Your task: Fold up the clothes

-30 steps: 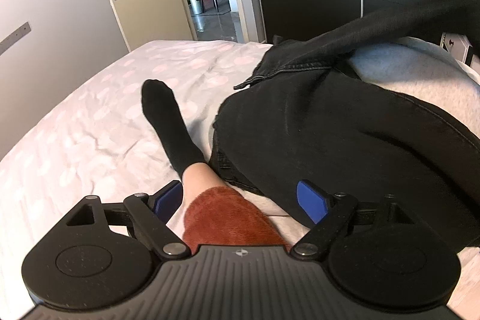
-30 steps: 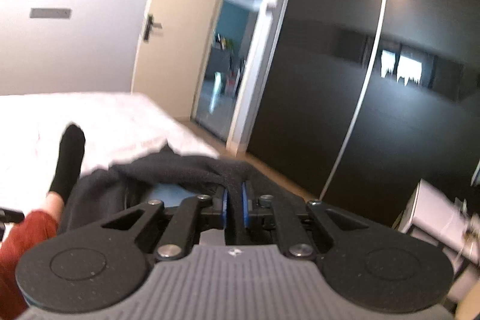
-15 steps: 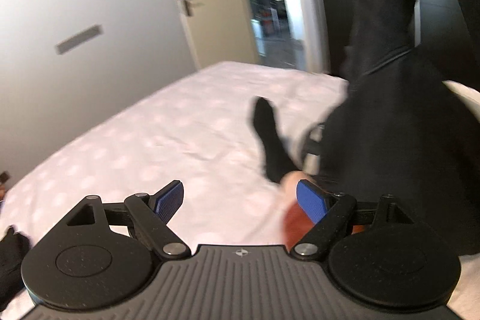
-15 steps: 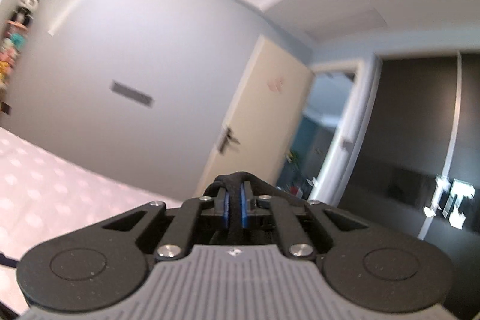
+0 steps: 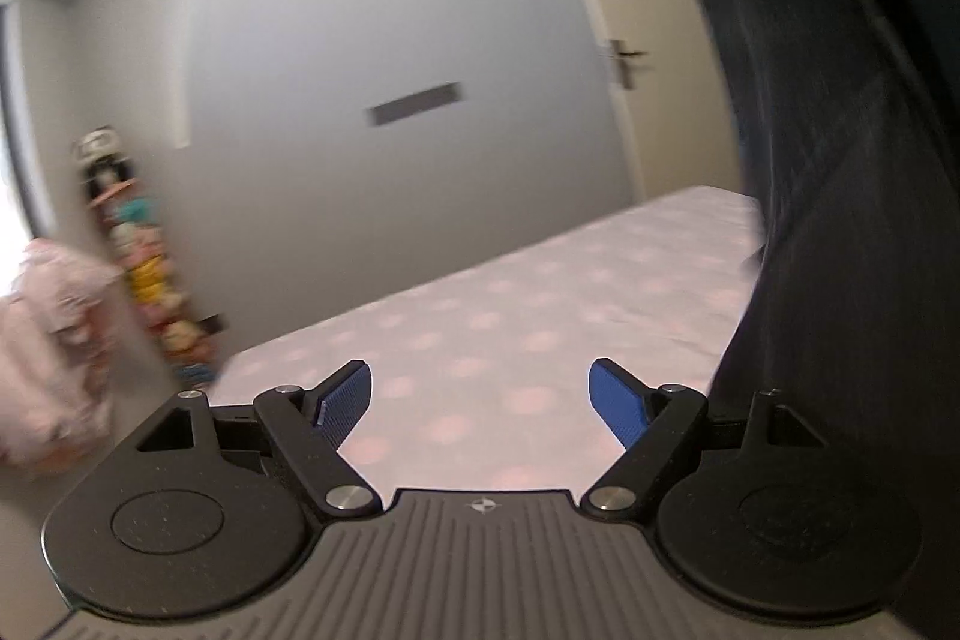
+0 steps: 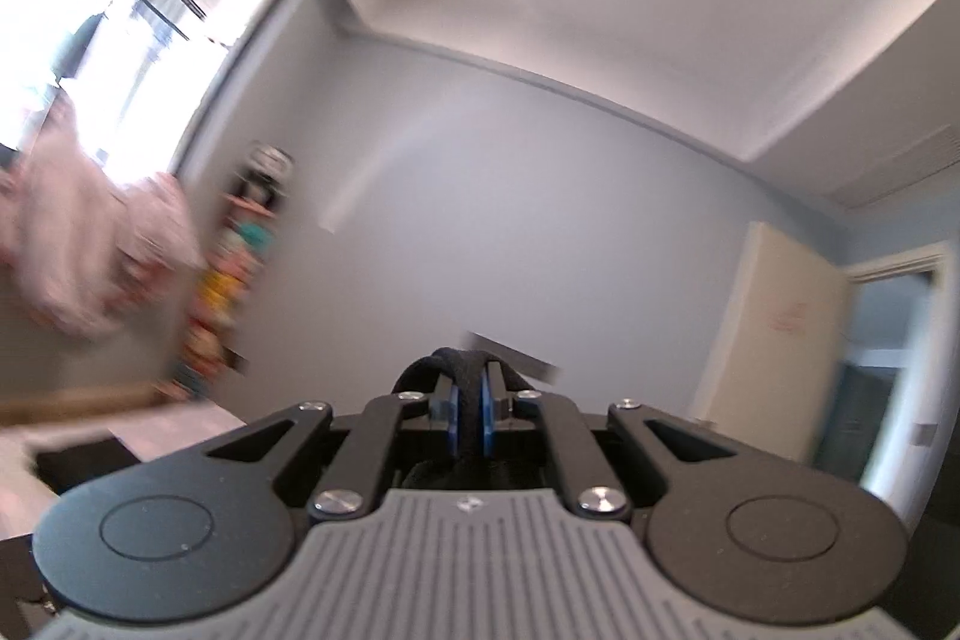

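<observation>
A black pair of jeans (image 5: 840,160) hangs lifted in the air along the right side of the left wrist view, its lower part reaching down beside the bed. My left gripper (image 5: 480,397) is open and empty, above the bed with the jeans just to its right. My right gripper (image 6: 469,409) is raised high and tilted up toward the wall and ceiling, shut on a fold of the black jeans (image 6: 447,361) that bulges over the blue pads.
The bed (image 5: 510,328) has a white sheet with pink dots. A pink garment (image 5: 54,340) hangs at the left by the window. A column of colourful toys (image 5: 150,280) stands against the grey wall. A cream door (image 5: 636,40) stands behind the jeans.
My right gripper has lifted the jeans up off the bed and swung left. My left gripper has turned left, away from the leg with the black sock, and stayed open.
</observation>
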Demonstrator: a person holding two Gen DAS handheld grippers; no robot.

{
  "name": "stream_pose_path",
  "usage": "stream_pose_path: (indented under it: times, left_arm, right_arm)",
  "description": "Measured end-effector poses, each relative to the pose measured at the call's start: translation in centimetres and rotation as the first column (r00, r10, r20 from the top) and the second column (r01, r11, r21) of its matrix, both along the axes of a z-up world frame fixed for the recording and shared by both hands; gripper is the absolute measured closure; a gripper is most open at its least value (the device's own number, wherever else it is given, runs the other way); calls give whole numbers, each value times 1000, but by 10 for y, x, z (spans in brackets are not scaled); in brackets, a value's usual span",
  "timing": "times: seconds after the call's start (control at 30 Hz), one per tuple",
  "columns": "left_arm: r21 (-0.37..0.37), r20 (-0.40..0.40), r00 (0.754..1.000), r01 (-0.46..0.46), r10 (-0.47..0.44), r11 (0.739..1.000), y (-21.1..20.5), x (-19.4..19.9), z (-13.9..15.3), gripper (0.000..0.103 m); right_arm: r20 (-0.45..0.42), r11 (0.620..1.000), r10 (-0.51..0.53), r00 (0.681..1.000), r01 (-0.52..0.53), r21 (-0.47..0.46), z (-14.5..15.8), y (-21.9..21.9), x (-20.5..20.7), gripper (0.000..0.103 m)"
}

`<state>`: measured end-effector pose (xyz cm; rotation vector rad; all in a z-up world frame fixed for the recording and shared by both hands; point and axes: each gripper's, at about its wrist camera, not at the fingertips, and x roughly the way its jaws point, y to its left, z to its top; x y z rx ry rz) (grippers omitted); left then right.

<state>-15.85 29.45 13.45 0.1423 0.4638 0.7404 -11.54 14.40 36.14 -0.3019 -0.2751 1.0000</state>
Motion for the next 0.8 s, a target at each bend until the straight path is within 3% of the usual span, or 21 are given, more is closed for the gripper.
stream_pose_path:
  times: [0.13, 0.27, 0.43, 0.5, 0.6, 0.67, 0.8]
  left_arm:
    - [-59, -16, 997, -74, 73, 996, 30, -37, -5, 8]
    - [-122, -108, 992, -83, 70, 989, 48, -44, -39, 8]
    - [-236, -195, 981, -37, -10, 971, 74, -48, -81, 8]
    - [-253, -209, 978, -46, -8, 966, 85, -53, -93, 8]
    - [-266, -225, 974, -88, 27, 960, 100, -53, -108, 8]
    - [-289, -227, 973, -112, 46, 951, 110, -48, -117, 8]
    - [-363, -205, 977, -129, 56, 923, 125, -26, -142, 8]
  right_arm:
    - [-69, 996, 44, 997, -49, -76, -26, 30, -8, 95]
    - [-206, 975, -20, 978, -26, -219, -103, 41, 45, 95]
    - [-292, 875, -148, 945, -13, -485, -249, 9, 80, 95]
    - [-275, 835, -211, 938, 27, -550, -294, -5, 90, 95]
    - [-261, 777, -308, 915, 84, -623, -341, -19, 100, 95]
    - [-285, 743, -374, 883, 101, -662, -366, -30, 116, 95]
    - [-349, 708, -455, 820, 95, -700, -390, -25, 137, 95]
